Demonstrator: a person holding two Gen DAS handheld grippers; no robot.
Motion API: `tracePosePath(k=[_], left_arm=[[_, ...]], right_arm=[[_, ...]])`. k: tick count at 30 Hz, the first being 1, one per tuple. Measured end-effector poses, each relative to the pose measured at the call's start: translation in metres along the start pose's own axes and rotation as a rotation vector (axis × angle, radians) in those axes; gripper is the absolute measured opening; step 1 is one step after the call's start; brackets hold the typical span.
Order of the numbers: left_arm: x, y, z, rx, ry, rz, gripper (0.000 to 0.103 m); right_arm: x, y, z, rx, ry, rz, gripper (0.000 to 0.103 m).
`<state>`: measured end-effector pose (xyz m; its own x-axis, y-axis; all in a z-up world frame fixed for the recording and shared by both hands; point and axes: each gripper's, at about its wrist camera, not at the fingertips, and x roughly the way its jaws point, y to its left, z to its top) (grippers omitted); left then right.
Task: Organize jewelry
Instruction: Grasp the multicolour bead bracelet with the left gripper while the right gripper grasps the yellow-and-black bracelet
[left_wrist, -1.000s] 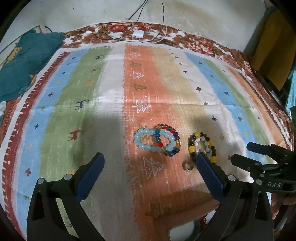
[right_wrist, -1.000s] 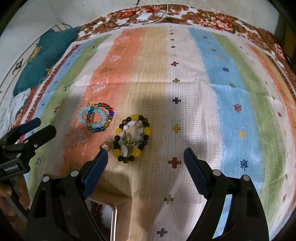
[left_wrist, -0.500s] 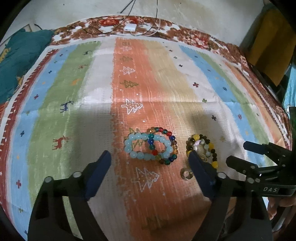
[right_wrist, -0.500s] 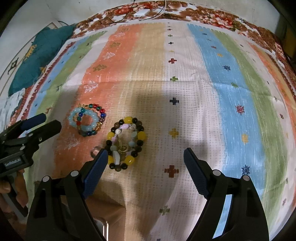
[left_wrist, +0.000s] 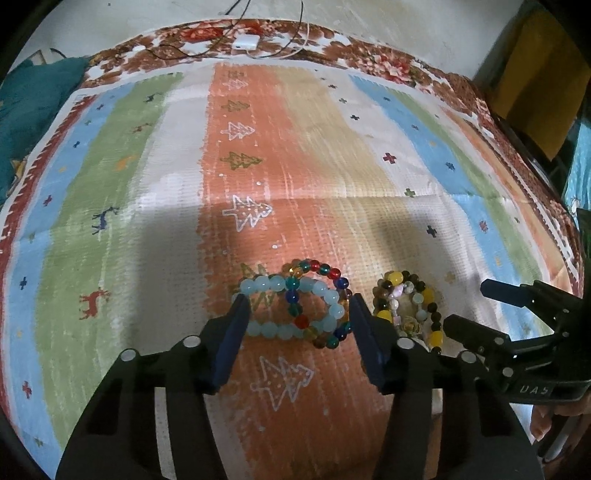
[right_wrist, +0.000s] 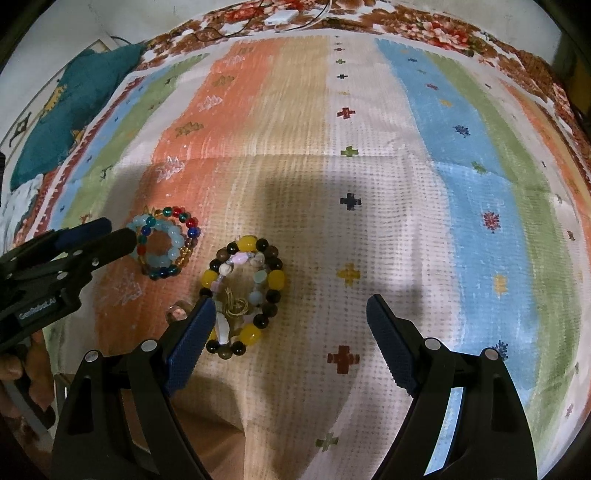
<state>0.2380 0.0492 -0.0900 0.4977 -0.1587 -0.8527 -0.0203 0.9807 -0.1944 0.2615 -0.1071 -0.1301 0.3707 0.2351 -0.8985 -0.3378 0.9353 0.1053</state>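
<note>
A pale blue bead bracelet (left_wrist: 325, 291) lies overlapped with a multicoloured bead bracelet (left_wrist: 325, 268) on the orange stripe of the striped cloth (left_wrist: 122, 192). My left gripper (left_wrist: 297, 314) is open, its fingers on either side of this pair, close to the cloth. A yellow-and-dark bead bracelet pile (right_wrist: 245, 291) lies to the right of them, also in the left wrist view (left_wrist: 406, 306). My right gripper (right_wrist: 288, 314) is open, its left finger (right_wrist: 192, 339) at the edge of this pile. A clear bead (right_wrist: 177, 312) lies beside it.
A teal cloth (right_wrist: 74, 107) lies at the far left. A white charger with cables (left_wrist: 245, 41) sits at the far edge on a floral cover (right_wrist: 443, 29). A yellow object (left_wrist: 543, 85) stands at the far right.
My left gripper has moved forward and down and narrowed, so its fingers now flank the pale blue and multicoloured bracelets. My right gripper has moved nearer the yellow bracelet pile.
</note>
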Motion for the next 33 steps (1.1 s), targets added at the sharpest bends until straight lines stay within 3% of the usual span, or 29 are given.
tracePosePath(k=[3,12,14,17,21,27,33], left_arm=[[0.007,0.0,0.001,0.001,0.015,0.0,0.053],[0.021,0.006,0.002,-0.008,0.049,-0.011,0.031],[0.024,0.006,0.001,-0.004,0.06,-0.008,0.027],[0.028,0.006,-0.002,0.009,0.067,0.001,0.023],[0.028,0.01,-0.002,0.0,0.073,0.006,0.011],[0.028,0.01,-0.002,0.001,0.075,0.014,0.009],[0.019,0.009,-0.001,0.007,0.074,0.026,0.009]], right_arm=[[0.006,-0.001,0.0,0.004,0.014,0.002,0.084],[0.025,-0.001,-0.001,0.015,0.064,0.02,0.053],[0.027,0.0,-0.001,0.013,0.064,0.021,0.052],[0.028,0.001,0.001,0.014,0.07,0.047,0.041],[0.03,0.004,0.0,0.008,0.086,0.082,0.018],[0.03,0.007,0.0,-0.005,0.086,0.081,0.011],[0.022,0.008,-0.001,-0.033,0.067,0.054,0.011]])
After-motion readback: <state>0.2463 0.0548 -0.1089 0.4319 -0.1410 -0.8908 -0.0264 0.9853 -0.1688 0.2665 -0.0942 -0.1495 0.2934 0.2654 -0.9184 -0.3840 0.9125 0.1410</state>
